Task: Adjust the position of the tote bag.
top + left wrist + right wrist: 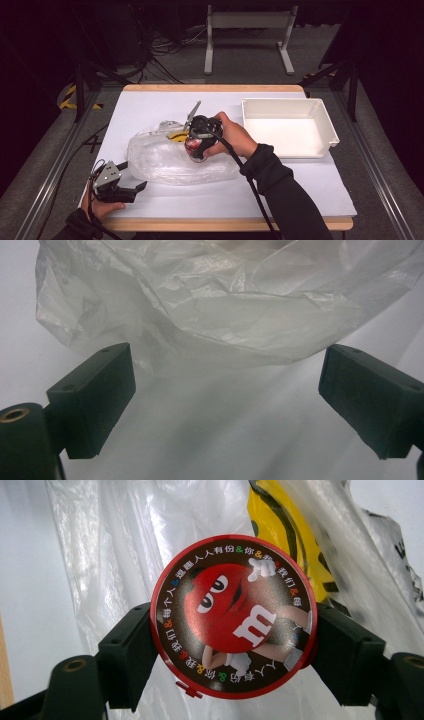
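A round red M&M's tin (234,616) sits clamped between the jaws of the right gripper (198,141), held above the clear plastic bag (170,160) lying mid-counter (300,185). The left gripper (131,191) rests at the bag's near-left edge, jaws wide apart with nothing between them. A white tray (327,120) stands to the right.

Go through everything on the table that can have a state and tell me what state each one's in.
Candy tub: lid on, gripped above the bag.
Plastic bag: crumpled, lying on the table.
White bin: upright, empty.
Right claw: shut on the candy tub.
Left claw: open, holding nothing, just short of the bag.
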Demonstrator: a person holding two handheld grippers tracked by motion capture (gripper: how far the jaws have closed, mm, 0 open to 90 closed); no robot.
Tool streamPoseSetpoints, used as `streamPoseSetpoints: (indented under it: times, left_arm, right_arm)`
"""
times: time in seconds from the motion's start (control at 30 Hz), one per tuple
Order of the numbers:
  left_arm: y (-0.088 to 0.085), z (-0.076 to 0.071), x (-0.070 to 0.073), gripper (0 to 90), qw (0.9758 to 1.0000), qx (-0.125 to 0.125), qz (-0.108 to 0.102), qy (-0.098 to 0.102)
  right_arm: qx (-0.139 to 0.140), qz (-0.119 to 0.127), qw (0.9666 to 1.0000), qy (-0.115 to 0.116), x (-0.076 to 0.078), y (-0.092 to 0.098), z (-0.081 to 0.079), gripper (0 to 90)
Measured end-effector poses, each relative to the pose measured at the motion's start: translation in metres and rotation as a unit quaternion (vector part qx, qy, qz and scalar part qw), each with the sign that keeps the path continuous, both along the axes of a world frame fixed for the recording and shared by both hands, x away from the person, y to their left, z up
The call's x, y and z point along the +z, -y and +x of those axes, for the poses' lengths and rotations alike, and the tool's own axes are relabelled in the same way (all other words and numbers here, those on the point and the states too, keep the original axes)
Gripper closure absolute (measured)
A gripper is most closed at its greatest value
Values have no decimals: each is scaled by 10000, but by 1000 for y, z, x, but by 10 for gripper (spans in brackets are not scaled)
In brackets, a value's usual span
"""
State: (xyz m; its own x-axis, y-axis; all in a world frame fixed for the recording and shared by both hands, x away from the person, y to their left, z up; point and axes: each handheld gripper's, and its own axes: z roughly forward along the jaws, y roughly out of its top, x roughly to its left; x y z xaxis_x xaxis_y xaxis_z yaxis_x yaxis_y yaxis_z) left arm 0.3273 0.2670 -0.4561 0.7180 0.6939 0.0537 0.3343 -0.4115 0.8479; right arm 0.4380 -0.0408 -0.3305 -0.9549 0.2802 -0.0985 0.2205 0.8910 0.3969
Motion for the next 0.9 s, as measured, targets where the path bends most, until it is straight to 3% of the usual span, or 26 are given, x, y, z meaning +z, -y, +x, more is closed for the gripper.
streamPoseSetpoints:
  times: [0.6,0.9]
  left_arm:
    - [0,0,0,87,10000,-20,3,-32]
    - [0,1,0,85,10000,-20,-5,-47]
  right_arm:
    - [-155,-322,9993,71,-2,24,-6,255]
    - [-176,-151,9997,111,5,37,-11,255]
